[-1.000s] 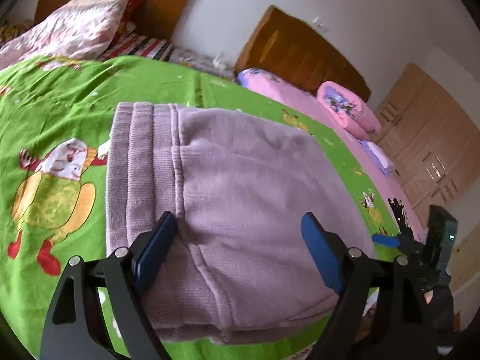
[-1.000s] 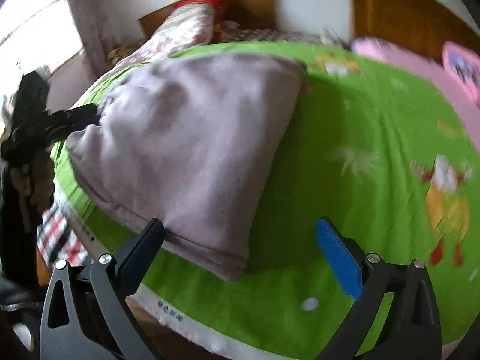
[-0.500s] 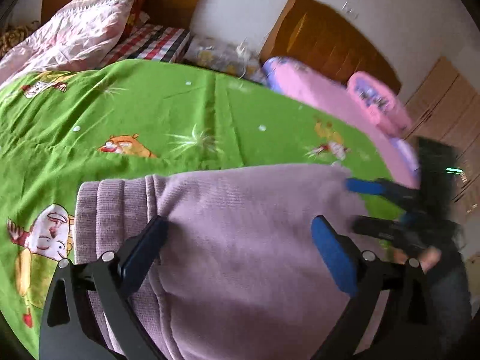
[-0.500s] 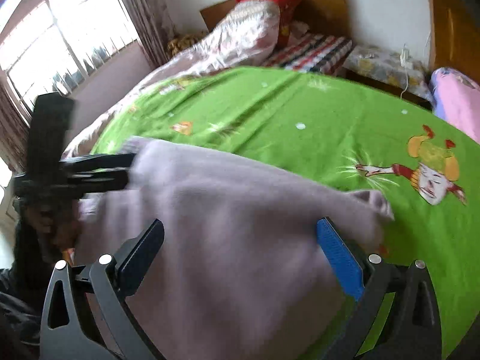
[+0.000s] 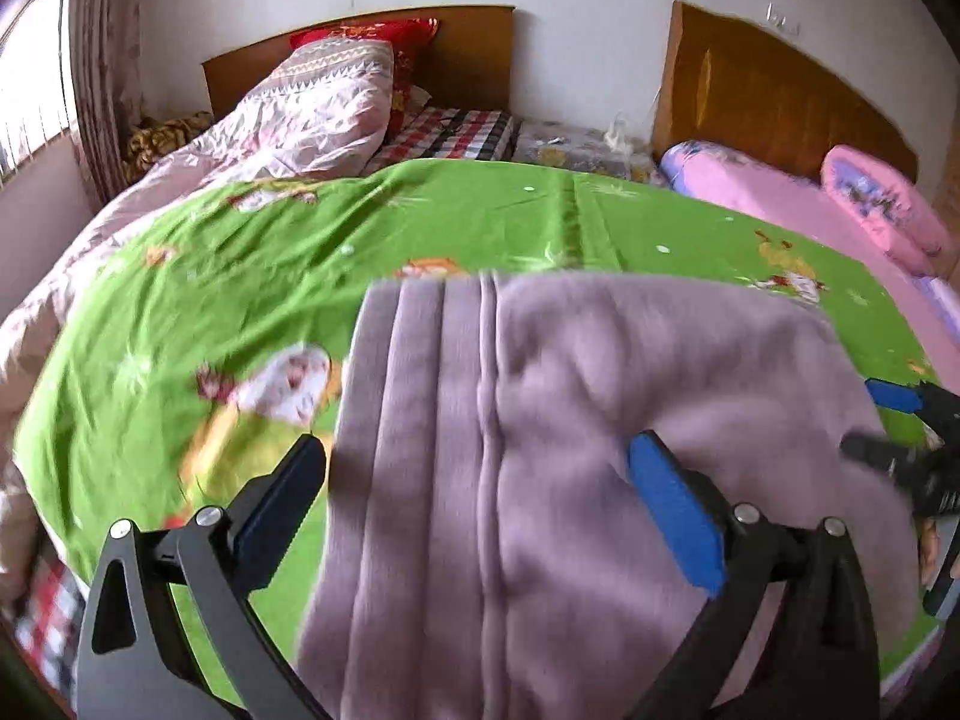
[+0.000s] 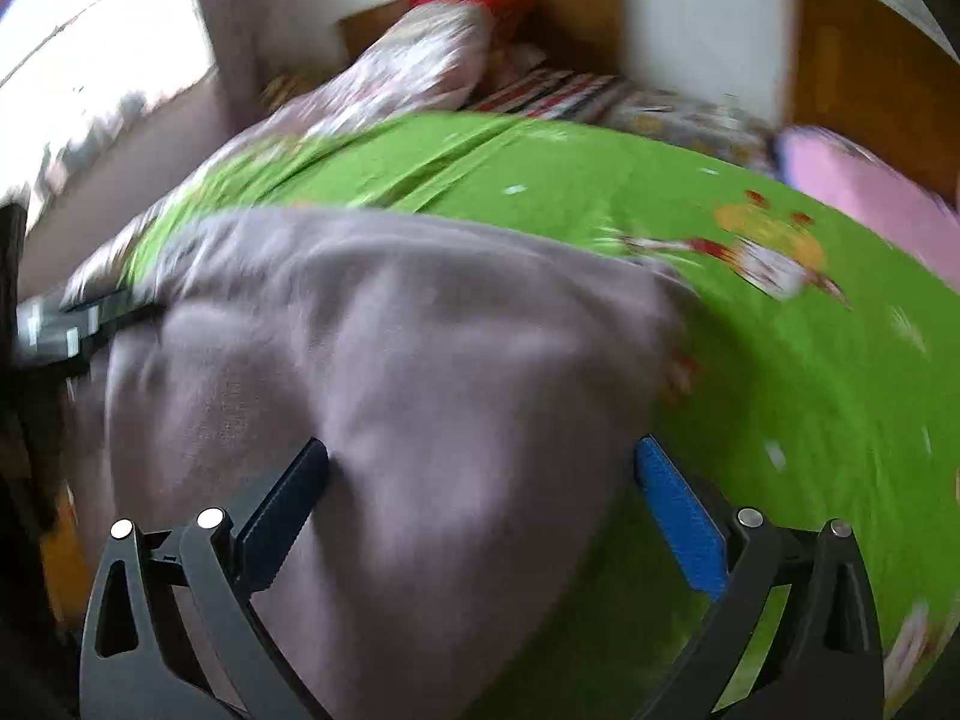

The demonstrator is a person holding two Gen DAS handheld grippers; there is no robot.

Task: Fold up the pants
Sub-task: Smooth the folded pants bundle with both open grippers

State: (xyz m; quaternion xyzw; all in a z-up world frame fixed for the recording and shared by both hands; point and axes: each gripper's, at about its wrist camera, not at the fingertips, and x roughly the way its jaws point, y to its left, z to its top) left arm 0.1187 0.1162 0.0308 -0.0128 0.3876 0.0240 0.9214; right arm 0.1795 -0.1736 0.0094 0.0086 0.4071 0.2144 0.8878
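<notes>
The mauve pants (image 5: pixel 570 450) lie folded on the green cartoon bedsheet (image 5: pixel 240 276), with the ribbed waistband on the left side of the stack. My left gripper (image 5: pixel 474 498) is open, its jaws wide apart over the waistband end. My right gripper (image 6: pixel 480 492) is open over the other end of the pants (image 6: pixel 390 396). Each gripper shows in the other's view: the right one (image 5: pixel 906 432) at the right edge, the left one (image 6: pixel 72 324) at the left edge, both blurred.
A floral quilt (image 5: pixel 300 114) and a red pillow (image 5: pixel 366 36) lie by the wooden headboard (image 5: pixel 468 66). A second bed with pink bedding (image 5: pixel 810 204) stands to the right. A window (image 6: pixel 90 60) is at the left.
Both grippers have swung and shifted over the pants; the views turned toward the headboards. The pants stay folded on the sheet. Both grippers stayed open.
</notes>
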